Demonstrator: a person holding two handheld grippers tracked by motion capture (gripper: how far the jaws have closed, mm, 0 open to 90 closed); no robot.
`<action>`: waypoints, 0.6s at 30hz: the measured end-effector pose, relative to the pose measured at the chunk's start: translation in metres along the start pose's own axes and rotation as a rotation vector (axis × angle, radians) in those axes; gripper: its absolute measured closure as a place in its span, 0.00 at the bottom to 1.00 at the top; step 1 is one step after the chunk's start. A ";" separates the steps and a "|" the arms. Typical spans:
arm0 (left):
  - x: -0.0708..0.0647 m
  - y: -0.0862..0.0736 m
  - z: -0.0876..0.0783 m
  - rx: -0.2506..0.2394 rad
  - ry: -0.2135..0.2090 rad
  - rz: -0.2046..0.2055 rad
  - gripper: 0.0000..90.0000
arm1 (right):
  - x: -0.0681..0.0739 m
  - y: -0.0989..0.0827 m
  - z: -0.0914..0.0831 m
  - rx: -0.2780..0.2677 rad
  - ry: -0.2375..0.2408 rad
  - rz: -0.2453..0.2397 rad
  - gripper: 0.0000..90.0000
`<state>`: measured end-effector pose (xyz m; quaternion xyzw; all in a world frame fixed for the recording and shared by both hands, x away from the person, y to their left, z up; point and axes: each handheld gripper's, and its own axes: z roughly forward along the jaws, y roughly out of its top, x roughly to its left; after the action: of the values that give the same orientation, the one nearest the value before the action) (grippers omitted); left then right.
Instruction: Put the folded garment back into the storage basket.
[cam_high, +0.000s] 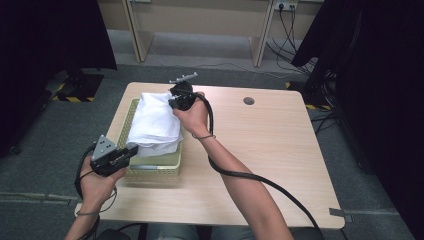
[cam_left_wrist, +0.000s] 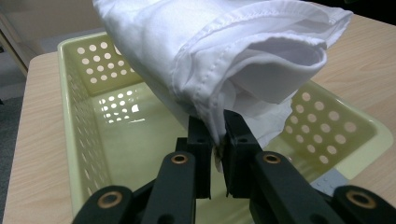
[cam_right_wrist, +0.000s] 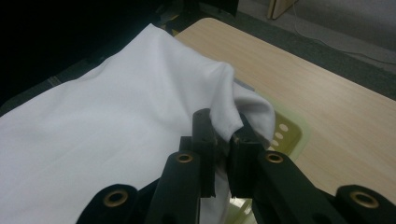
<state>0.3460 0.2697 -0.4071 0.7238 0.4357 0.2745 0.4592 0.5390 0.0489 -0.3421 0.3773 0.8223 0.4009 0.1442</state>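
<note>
- Table: pale-green basket left of centre.
- White cloth folded, held over basket; long axis runs lower left to upper centre.
- Left gripper clamped on near end; right gripper clamped on far end.

Left black two-jaw gripper held low near the desk's left edge, towards the near left corner, pointing right and slightly away; jaws nearly together, pinching a fold of cloth between the pads; left hand wrapped under the body, grey three-cornered plate on top. Right black two-jaw gripper at the far side of the desk, left of centre; right forearm stretched diagonally from the near edge, hand gripping the body, cable trailing along the arm; jaws nearly closed, clamping cloth.
</note>
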 end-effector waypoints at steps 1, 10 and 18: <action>0.000 0.000 0.000 0.000 0.001 -0.001 0.92 | 0.000 0.000 0.000 -0.001 0.000 0.002 0.93; 0.003 -0.002 -0.001 0.003 0.007 -0.006 0.92 | 0.003 0.001 0.004 0.003 0.002 0.001 0.93; 0.004 -0.002 -0.002 0.000 0.010 -0.008 0.92 | 0.004 0.001 0.006 0.004 0.003 0.000 0.93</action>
<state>0.3460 0.2744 -0.4082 0.7207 0.4410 0.2764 0.4579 0.5399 0.0555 -0.3452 0.3771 0.8234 0.3996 0.1420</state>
